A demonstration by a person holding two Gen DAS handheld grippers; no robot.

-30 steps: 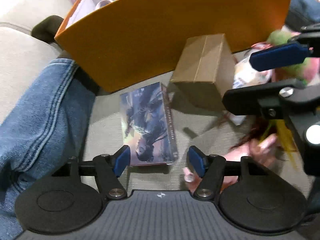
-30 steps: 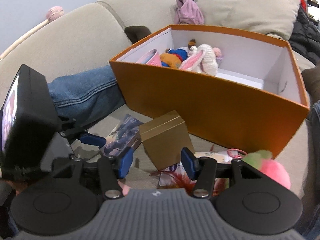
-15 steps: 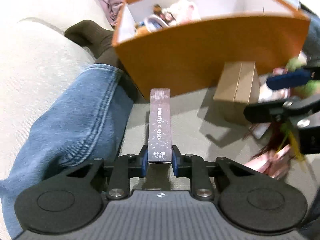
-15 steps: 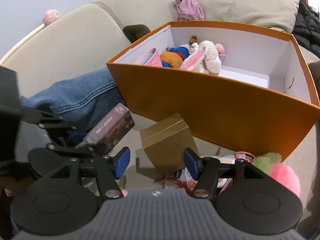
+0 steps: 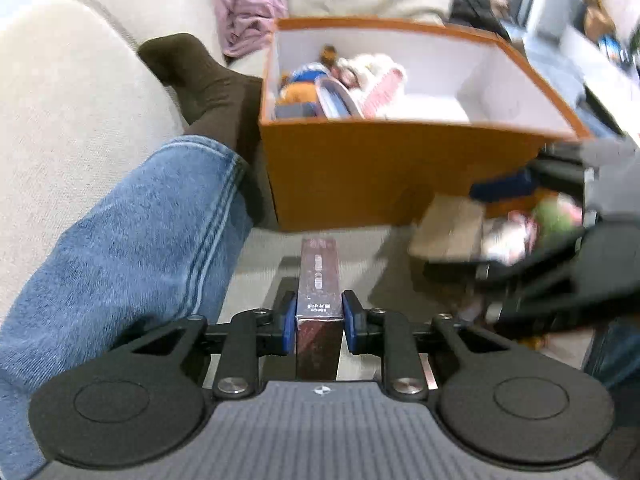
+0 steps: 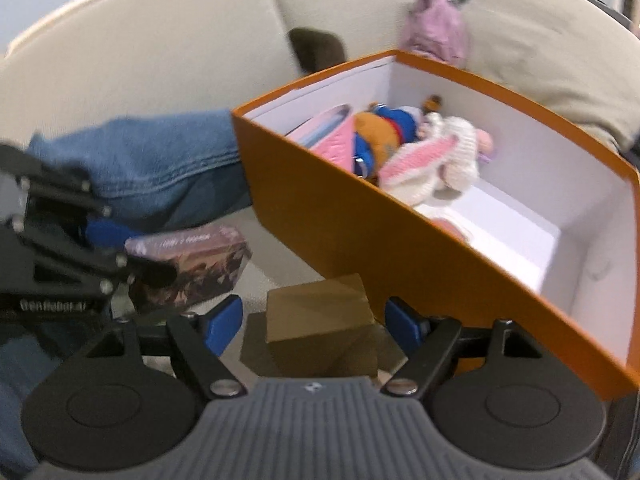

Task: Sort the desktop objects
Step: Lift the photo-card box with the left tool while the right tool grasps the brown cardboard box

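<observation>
A dark, narrow printed card box (image 5: 319, 280) is clamped edge-up between the blue pads of the left gripper (image 5: 319, 317), held above the beige sofa cushion (image 5: 360, 248) in front of the orange open cardboard box (image 5: 384, 176). The right gripper (image 6: 314, 318) is seen with fingers spread wide, gripping nothing, a small brown cardboard box (image 6: 320, 316) lying between them beside the orange box wall.

Card box (image 5: 319, 280): formerly flat on the cushion before the orange box (image 5: 384, 180); now lifted, on edge, clamped between the left gripper (image 5: 319, 316) pads. Left gripper: raised, seeing into the orange box. Right gripper (image 6: 314, 316): moved in, apparently lower, its open jaws astride the brown carton (image 6: 320, 320).
</observation>
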